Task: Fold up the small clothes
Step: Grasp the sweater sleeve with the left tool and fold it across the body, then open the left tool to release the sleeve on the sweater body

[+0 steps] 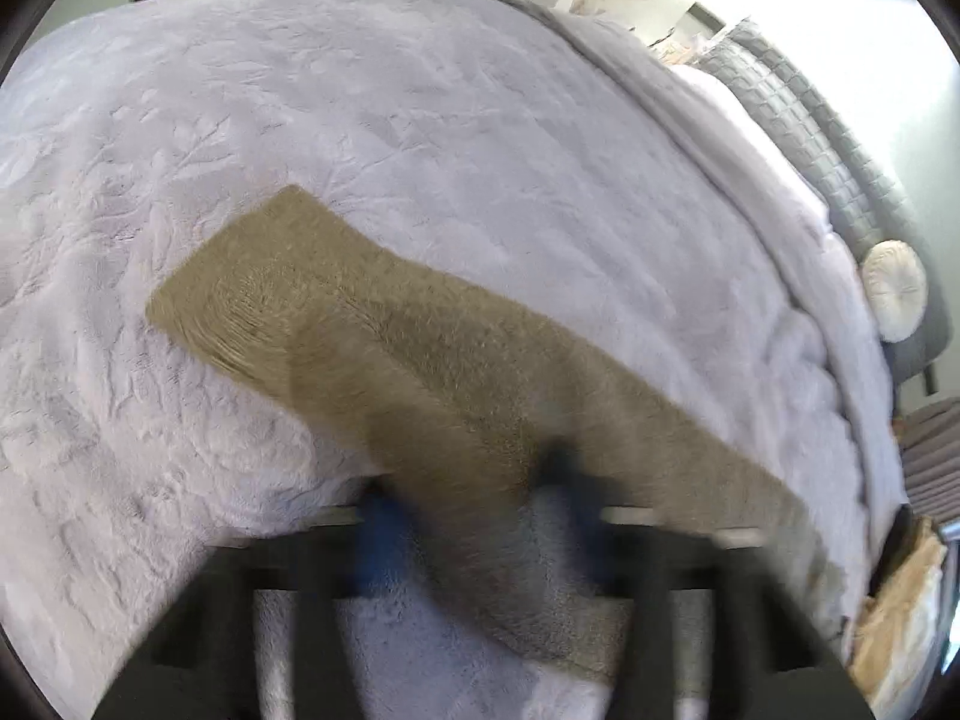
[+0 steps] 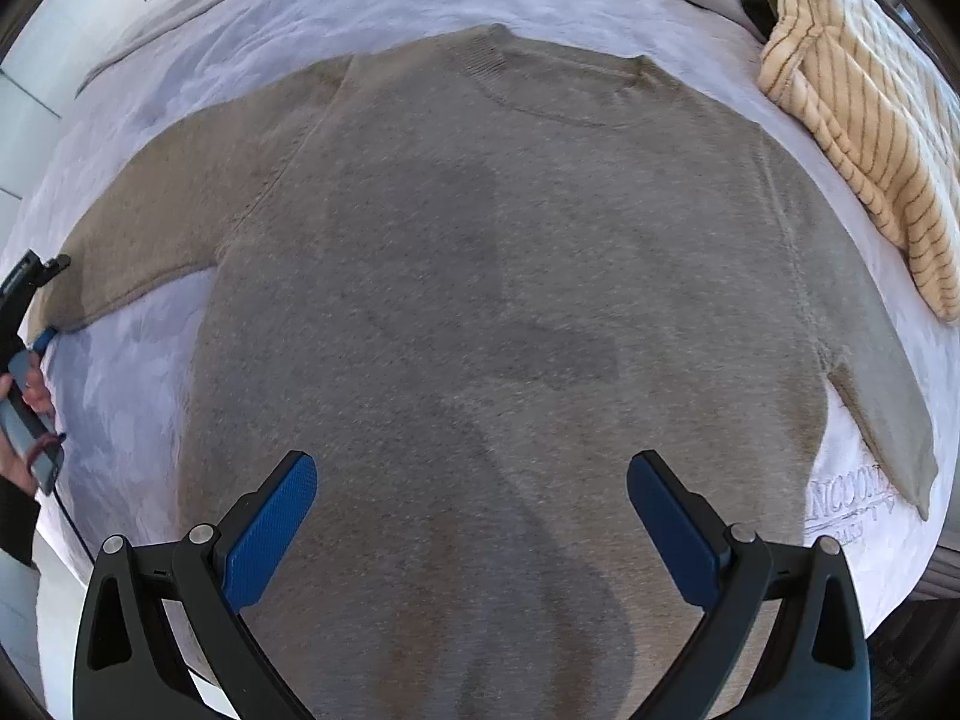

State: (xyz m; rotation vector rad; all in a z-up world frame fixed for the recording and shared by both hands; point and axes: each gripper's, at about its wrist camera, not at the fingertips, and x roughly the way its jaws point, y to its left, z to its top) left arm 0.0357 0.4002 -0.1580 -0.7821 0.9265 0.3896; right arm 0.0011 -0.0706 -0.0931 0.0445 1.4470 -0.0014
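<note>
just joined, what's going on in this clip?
A person with a handheld tool in each hand is starting to fold a tan sweater spread flat, neckline away, on a bed with a pale blanket. The left tool is at the end of one sleeve; the view is motion-blurred, so its grip is unclear. The right tool hovers open over the sweater's lower body, holding nothing. A striped cream garment lies crumpled beside the far shoulder. No fold is made yet.

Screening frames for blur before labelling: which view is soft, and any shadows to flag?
Left wrist view: motion blur smears the left gripper and the near tan knitted sweater. Right wrist view: sharp; a dark shadow crosses the sweater body; the right gripper is crisp.
</note>
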